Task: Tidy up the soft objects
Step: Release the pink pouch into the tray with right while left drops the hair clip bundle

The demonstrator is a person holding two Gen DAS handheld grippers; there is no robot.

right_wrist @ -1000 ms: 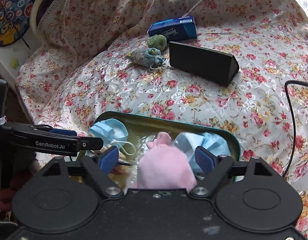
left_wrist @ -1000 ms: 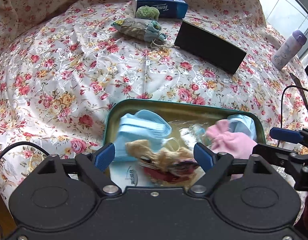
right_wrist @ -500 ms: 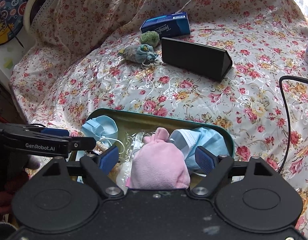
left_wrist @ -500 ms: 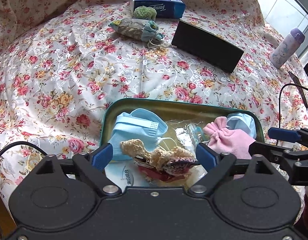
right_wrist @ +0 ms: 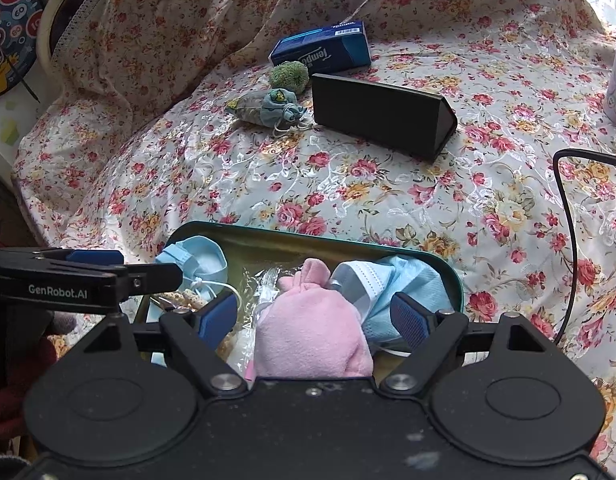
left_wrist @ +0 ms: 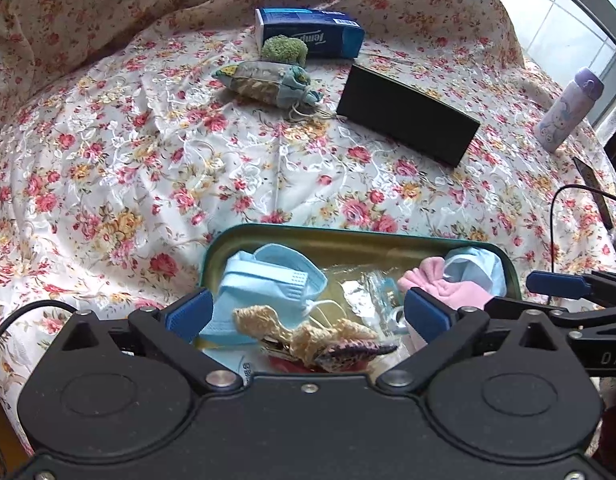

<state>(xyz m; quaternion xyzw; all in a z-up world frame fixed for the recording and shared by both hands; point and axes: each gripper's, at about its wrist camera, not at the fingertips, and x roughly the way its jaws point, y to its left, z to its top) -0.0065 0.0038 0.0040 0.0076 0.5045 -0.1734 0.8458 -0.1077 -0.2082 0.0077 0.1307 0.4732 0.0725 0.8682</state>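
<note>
1. Left wrist view: the tin tray (left_wrist: 267,236) sits at 6 o'clock on the floral bed cover (left_wrist: 119,168). In it lie a blue face mask (left_wrist: 263,280), a crocheted beige piece (left_wrist: 308,334), a pink pouch (left_wrist: 452,286) and a 2nd blue mask (left_wrist: 482,270) at the 3 o'clock end.
2. Left gripper (left_wrist: 308,312): jaws stand wide and have just been opening. The crocheted piece lies between them, but the pads do not press on it; I judge it freshly let go.
3. Right wrist view: right gripper (right_wrist: 314,316) jaws stand apart either side of the pink pouch, with a gap at each pad. Nothing is held.
4. Done so far, by my reading: 4 soft items are in the tray.
5. Left to do: 2 soft items are well away at 12 o'clock, a green fuzzy ball (left_wrist: 285,48) and a patterned drawstring pouch (left_wrist: 263,84) just beside it.
6. A blue tissue pack (left_wrist: 320,36) and a black box (left_wrist: 408,124) are near them. Whether the tissue pack counts as soft I cannot tell.
</note>
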